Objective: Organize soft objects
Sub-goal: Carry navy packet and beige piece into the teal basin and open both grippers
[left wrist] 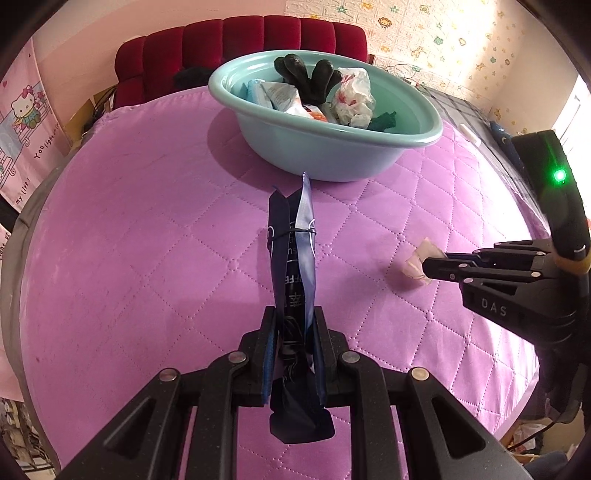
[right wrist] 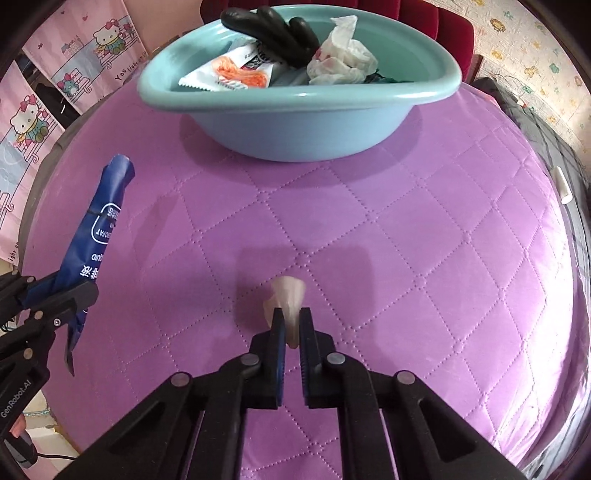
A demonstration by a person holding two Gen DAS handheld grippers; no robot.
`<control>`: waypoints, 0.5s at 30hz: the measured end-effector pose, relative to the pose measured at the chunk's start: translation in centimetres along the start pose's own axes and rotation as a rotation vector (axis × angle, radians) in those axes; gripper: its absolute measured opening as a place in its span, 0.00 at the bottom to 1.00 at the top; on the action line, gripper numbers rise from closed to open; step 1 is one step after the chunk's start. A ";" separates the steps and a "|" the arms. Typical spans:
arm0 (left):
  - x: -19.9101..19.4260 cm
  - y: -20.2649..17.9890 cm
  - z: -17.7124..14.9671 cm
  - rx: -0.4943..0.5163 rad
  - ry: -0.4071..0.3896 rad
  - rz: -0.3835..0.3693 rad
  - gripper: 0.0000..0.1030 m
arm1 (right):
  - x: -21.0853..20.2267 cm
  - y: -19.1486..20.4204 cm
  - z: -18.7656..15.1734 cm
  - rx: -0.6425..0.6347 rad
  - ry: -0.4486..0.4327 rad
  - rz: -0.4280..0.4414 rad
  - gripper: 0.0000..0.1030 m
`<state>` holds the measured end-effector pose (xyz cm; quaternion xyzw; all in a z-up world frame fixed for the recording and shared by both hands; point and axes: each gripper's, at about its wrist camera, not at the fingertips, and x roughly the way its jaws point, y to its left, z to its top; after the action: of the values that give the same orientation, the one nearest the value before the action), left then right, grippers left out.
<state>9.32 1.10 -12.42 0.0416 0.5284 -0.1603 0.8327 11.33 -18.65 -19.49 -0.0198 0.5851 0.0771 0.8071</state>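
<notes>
A dark blue pouch (left wrist: 295, 240), bound with a thin black band, stands up between the jaws of my left gripper (left wrist: 294, 314), which is shut on its lower part. My right gripper (right wrist: 291, 314) is shut on a small pale pink soft piece (right wrist: 288, 291) just above the purple quilt. In the left wrist view the right gripper (left wrist: 424, 267) is at the right, with the pale piece (left wrist: 421, 254) at its tips. In the right wrist view the pouch (right wrist: 99, 229) and left gripper (right wrist: 88, 291) are at the left. A teal basin (left wrist: 314, 158) lies ahead.
The basin (right wrist: 295, 129) holds a black glove (right wrist: 273, 29), a crumpled white bag (right wrist: 343, 55), snack packets and a dark green item. The purple quilt (left wrist: 147, 221) covers the bed. A red padded headboard (left wrist: 240, 37) stands behind, a cartoon curtain (left wrist: 22, 122) hangs at the left.
</notes>
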 end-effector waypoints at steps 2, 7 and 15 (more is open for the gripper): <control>-0.1 -0.1 0.1 0.005 -0.003 -0.006 0.18 | -0.9 -0.3 -0.2 0.008 -0.005 0.003 0.05; -1.4 -0.3 0.4 0.005 -0.012 -0.034 0.18 | -2.9 -0.7 0.2 0.017 -0.027 0.009 0.05; -4.5 -0.9 1.7 0.027 -0.056 -0.052 0.18 | -7.4 -1.1 0.9 0.018 -0.089 0.011 0.05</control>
<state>8.77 0.85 -7.54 0.0345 0.5036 -0.1900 0.8421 10.11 -20.36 -12.24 -0.0058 0.5494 0.0772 0.8320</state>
